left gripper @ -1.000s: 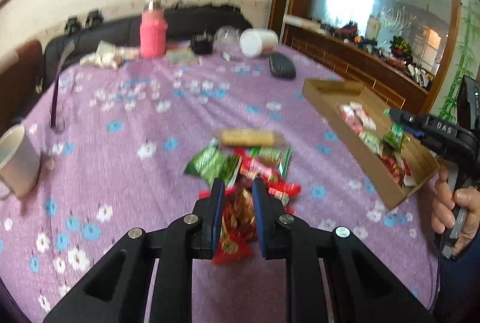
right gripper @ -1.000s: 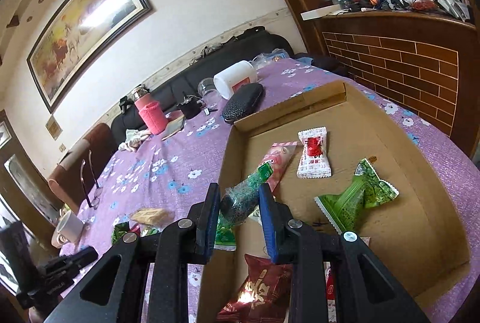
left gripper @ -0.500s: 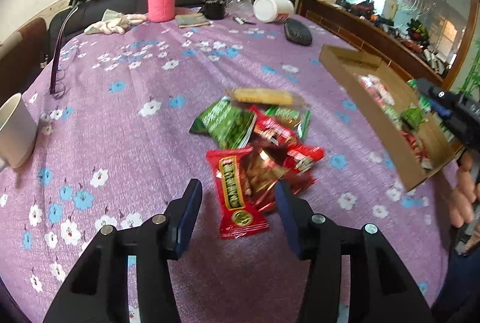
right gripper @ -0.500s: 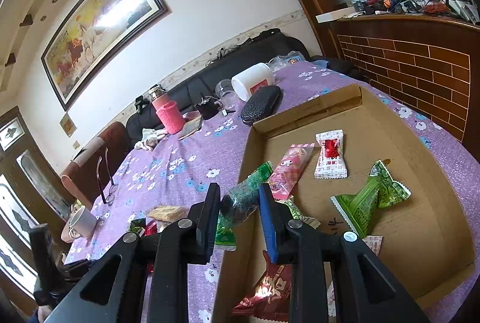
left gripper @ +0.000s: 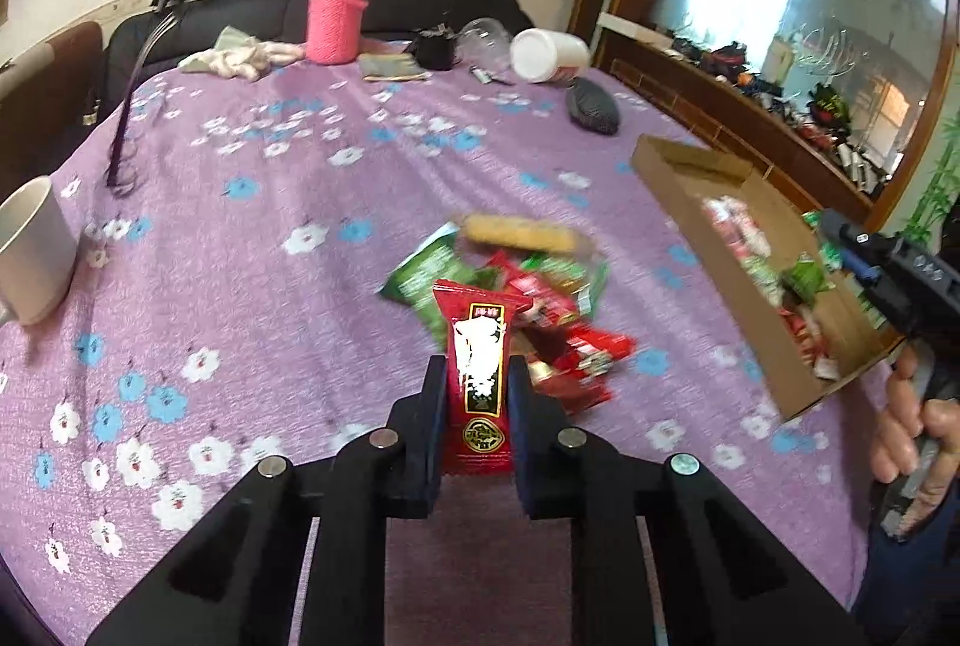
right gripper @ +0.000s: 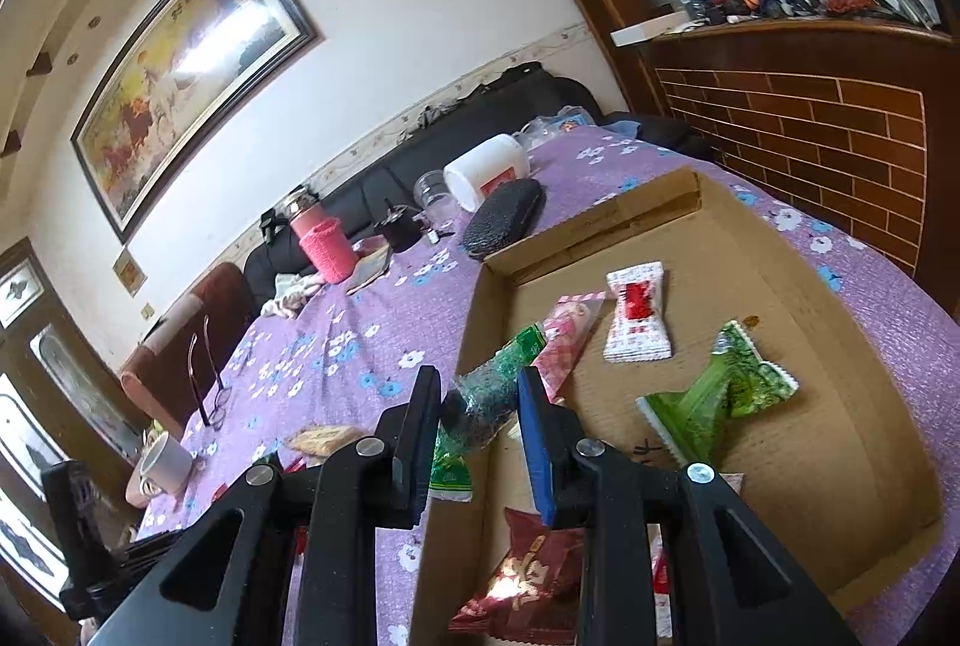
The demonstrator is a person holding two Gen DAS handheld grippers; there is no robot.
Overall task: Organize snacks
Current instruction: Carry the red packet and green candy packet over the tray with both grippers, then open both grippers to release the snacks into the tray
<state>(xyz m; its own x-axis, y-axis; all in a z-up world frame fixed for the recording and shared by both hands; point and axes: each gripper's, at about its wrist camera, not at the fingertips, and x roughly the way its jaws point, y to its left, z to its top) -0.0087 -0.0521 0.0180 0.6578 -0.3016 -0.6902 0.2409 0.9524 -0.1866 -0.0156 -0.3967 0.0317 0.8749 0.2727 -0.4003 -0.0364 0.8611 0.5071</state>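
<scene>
Far left of the purple flowered table (left gripper: 252, 238) sits a white mug (left gripper: 33, 250), out of play. The left gripper (left gripper: 477, 400) is clamped on a red snack packet (left gripper: 480, 376), pads pressing both long edges; its jaws have just been closing after a brief opening, and the packet is now between them. The packet's long axis runs along the fingers, pointing away from the hand, top end sticking up past the fingertips, over the near edge of the loose snack pile (left gripper: 516, 298). Its bottom edge looks clear of the cloth, though I can't be sure it is fully lifted. Right of the pile, well apart from it, is the cardboard tray (left gripper: 708, 232), its long side angled away toward the far right, several packets already in it. So the move ahead is probably a carry to the right, up over the tray's near wall. Further right, the right gripper (right gripper: 480, 412) is held by a hand (left gripper: 918, 418) at the tray's near corner. It is closed on a dark green packet (right gripper: 492, 388) that lies diagonally across the tray's left wall (right gripper: 474, 322), one end inside, one end hanging out over the table. That gripper is nearer the tray and looks about ready to drop its packet in; the left one has the longer trip.
</scene>
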